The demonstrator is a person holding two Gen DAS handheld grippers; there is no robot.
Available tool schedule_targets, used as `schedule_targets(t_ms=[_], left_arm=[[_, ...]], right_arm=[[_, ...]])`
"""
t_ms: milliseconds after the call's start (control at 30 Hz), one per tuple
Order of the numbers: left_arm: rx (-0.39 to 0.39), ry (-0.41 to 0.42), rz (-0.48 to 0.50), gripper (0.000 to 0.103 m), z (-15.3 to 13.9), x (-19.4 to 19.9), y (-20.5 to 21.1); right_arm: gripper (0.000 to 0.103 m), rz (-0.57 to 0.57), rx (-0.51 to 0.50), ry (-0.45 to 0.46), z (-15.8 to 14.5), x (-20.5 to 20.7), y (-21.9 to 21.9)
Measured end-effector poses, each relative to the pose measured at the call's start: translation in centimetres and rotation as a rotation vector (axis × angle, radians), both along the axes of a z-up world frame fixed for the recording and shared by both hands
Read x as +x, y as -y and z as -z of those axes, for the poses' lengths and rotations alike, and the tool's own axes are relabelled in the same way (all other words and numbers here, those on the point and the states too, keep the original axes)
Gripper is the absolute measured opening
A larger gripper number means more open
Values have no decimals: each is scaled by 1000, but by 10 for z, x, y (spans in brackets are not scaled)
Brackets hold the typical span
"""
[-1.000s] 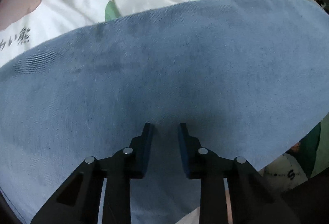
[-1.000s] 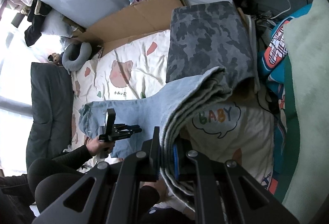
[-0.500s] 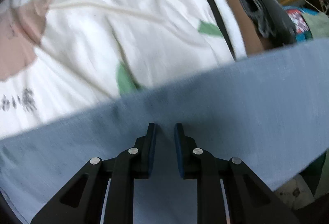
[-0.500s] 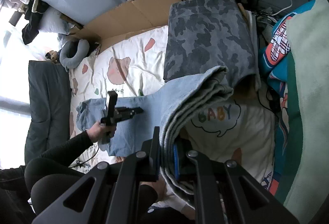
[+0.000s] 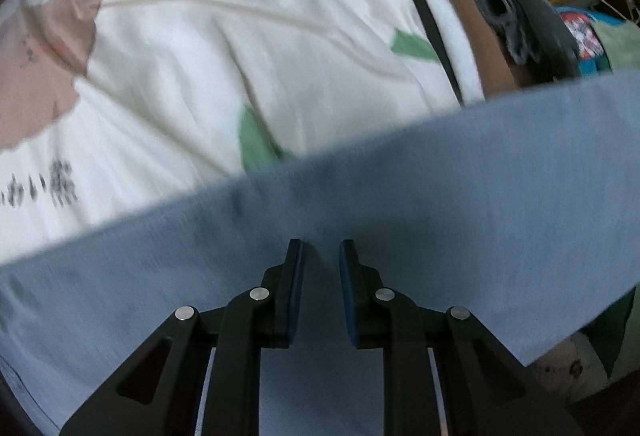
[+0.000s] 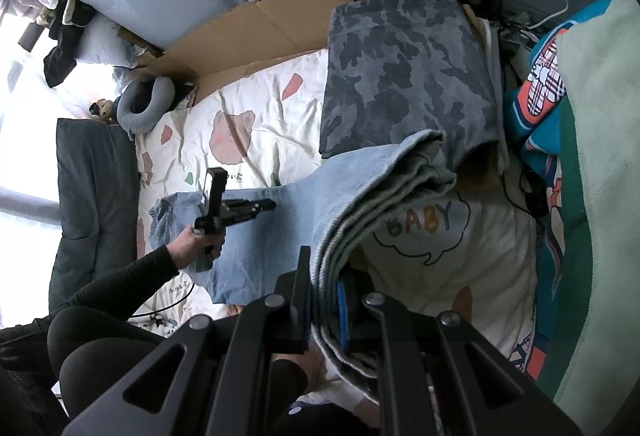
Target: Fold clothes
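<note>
jeans: i see light blue denim (image 6: 288, 212) with a fine twill weave, one end spread flat on the bed, the other end bunched in thick grey-edged folds rising toward my right gripper.
right gripper: (image 6: 324, 300) its black jaws with blue pads are clenched on the folded denim edge, layers stacked between them.
left gripper: (image 5: 320, 264) its jaws stand slightly apart above the flat denim with nothing between the pads; in the right wrist view a hand (image 6: 196, 240) in a black sleeve holds it over the jeans.
bedsheet: (image 5: 192, 68) white, creased cotton printed with pink bears, green and red patches, and the word "baby".
camouflage garment: (image 6: 404, 76) grey, soft, folded square, lying just beyond the lifted denim.
neck pillow: (image 6: 144, 104) grey, u-shaped, by the cardboard (image 6: 256, 28) at the bed's far side.
hard to make out: the left view is motion-blurred; the denim's near edge is cut off behind the gripper.
</note>
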State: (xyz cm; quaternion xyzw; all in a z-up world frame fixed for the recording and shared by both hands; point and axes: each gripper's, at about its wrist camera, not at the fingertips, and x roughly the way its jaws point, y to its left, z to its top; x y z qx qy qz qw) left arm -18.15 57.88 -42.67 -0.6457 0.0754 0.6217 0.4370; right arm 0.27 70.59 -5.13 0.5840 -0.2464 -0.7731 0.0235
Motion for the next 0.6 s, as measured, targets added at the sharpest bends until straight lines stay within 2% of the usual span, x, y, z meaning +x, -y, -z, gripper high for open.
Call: schedule_targets(t_ms=[367, 433, 600], left_arm=[[16, 124, -21, 18, 11, 38, 14], [11, 147, -22, 18, 17, 9, 10], [-13, 178, 20, 18, 33, -16, -11]], right_arm=[[9, -21, 16, -15, -3, 3, 10], [9, -28, 28, -22, -5, 3, 12], [9, -32, 40, -23, -8, 4, 17]])
